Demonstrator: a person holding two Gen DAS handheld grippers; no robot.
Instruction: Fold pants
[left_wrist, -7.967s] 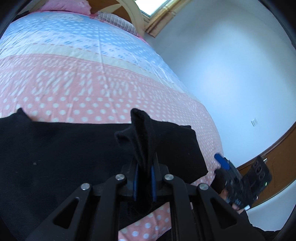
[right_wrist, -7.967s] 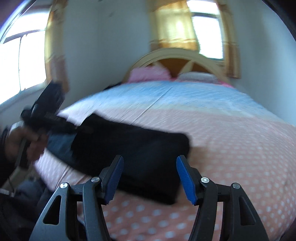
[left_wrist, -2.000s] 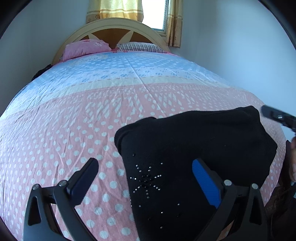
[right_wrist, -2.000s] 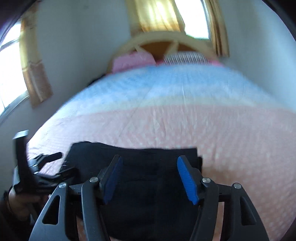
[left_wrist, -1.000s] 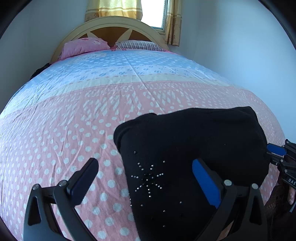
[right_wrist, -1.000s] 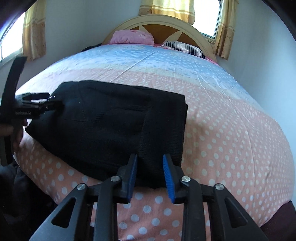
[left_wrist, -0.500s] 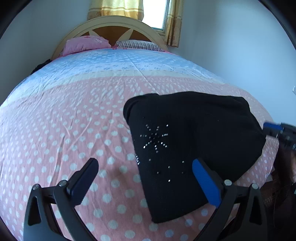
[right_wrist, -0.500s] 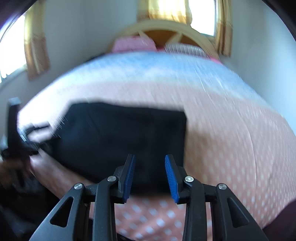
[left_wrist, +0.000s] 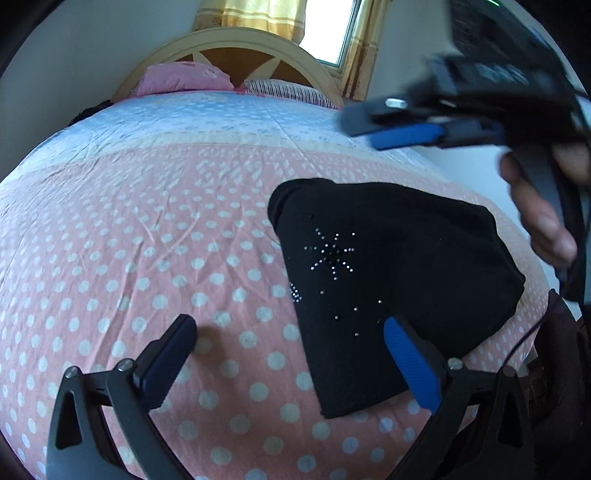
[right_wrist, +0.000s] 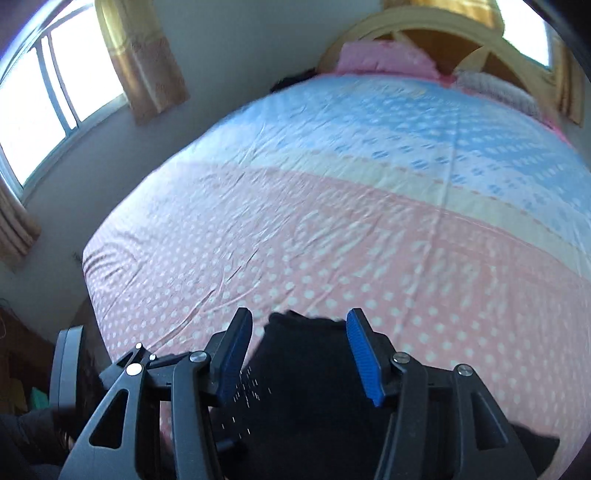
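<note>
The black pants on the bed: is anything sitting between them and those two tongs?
Nothing visible. The black pants lie folded on the dotted bedspread. The left tongs are open at their edge, and the right tongs hover open just above them.

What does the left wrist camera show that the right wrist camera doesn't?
Only the left wrist view shows the folded black pants whole, lying flat with their rhinestone star, plus the right hand-held gripper raised above the bed and the hand gripping it. Only the right wrist view shows the side window and its curtain. Both show the polka-dot bedspread, the headboard, a pink pillow, and open jaws with nothing gripped.
</note>
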